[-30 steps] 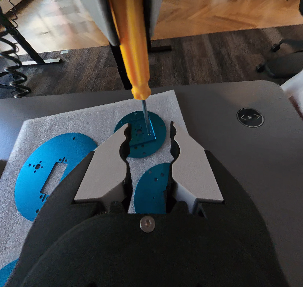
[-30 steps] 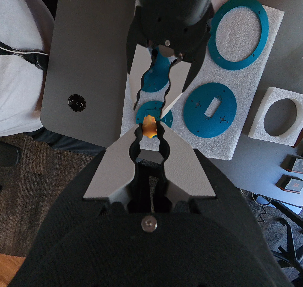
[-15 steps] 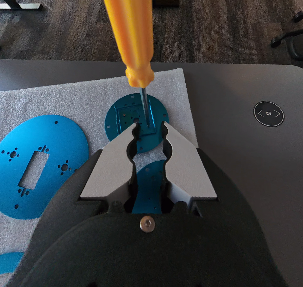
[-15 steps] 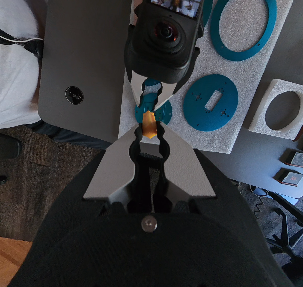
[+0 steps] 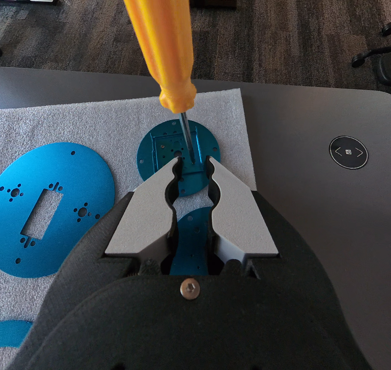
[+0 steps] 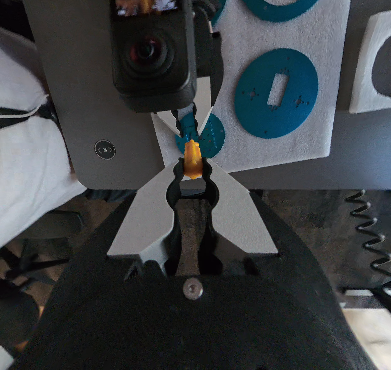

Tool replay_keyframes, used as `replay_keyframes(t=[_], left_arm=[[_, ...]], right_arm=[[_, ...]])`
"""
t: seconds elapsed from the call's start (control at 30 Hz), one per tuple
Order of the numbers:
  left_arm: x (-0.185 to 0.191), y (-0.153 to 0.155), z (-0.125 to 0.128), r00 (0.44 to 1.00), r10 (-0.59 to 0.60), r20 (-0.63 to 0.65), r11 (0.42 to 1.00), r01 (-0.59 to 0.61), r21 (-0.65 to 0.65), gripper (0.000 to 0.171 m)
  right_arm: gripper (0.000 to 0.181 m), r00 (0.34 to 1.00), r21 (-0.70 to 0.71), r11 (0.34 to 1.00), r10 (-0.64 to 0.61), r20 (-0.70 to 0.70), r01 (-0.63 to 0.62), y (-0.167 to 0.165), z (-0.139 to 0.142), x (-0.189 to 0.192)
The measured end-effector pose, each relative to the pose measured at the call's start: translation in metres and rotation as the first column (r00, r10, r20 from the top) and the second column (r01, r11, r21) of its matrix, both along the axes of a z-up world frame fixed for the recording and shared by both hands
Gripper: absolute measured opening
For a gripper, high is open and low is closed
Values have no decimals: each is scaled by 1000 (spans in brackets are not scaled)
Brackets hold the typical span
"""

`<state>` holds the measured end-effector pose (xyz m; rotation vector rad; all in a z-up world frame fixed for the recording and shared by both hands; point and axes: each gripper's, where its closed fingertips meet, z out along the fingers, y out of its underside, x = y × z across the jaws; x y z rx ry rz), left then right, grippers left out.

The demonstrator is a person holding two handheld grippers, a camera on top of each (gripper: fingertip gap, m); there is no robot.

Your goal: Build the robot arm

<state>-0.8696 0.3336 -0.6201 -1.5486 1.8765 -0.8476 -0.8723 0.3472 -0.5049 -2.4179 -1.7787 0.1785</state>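
I see a glossy orange plastic screwdriver [image 5: 160, 42], satin blue anodised metal plates [image 5: 53, 209] on rough white foam sheet [image 5: 84, 123], a smooth matt grey bench [image 5: 317, 211], and coarse dark carpet [image 5: 275, 32].

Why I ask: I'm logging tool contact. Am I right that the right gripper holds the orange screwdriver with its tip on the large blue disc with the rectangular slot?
Not quite. The right gripper holds the orange screwdriver, but the left wrist view shows its tip on the small blue disc with the square bracket, not the large slotted disc.
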Motion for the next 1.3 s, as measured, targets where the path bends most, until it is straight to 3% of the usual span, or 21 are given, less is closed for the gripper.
replay_keyframes(t=[0.17,0.27,0.4,0.57,0.63,0.77,0.83,0.97,1.07,1.17,1.3], left_arm=[[0,0,0,1000,-1,3,1000,1,2,22],[0,-2,1,1000,-6,3,1000,6,-5,23],[-2,-10,11,999,-33,37,995,36,-89,49],[14,9,77,936,51,348,997,-27,-72,28],[18,8,86,927,19,374,1000,-15,-16,17],[22,8,85,924,12,382,1000,-12,-2,16],[20,9,85,926,-3,377,1000,3,0,16],[17,8,85,924,-21,382,1000,26,-9,16],[17,4,85,923,-44,382,999,44,10,16],[17,3,85,923,-51,381,999,49,14,16],[15,2,85,922,-55,384,998,61,-4,16]], right_arm=[[17,925,-47,924,-380,6,380,3,0,3],[18,915,-31,915,-403,2,403,3,0,2],[17,914,-21,914,-405,2,405,3,0,2],[18,914,-20,913,-407,8,407,4,0,3],[17,909,-26,909,-416,6,416,5,0,4],[17,903,-31,903,-428,24,429,6,-1,9],[18,926,-27,926,-377,14,377,7,-1,7],[25,1000,13,1000,-16,6,16,6,-2,2],[25,965,62,963,262,-5,-261,-3,1,0],[17,949,66,946,315,35,-316,-1,-2,4],[17,968,22,968,251,8,-251,-1,-2,2]])
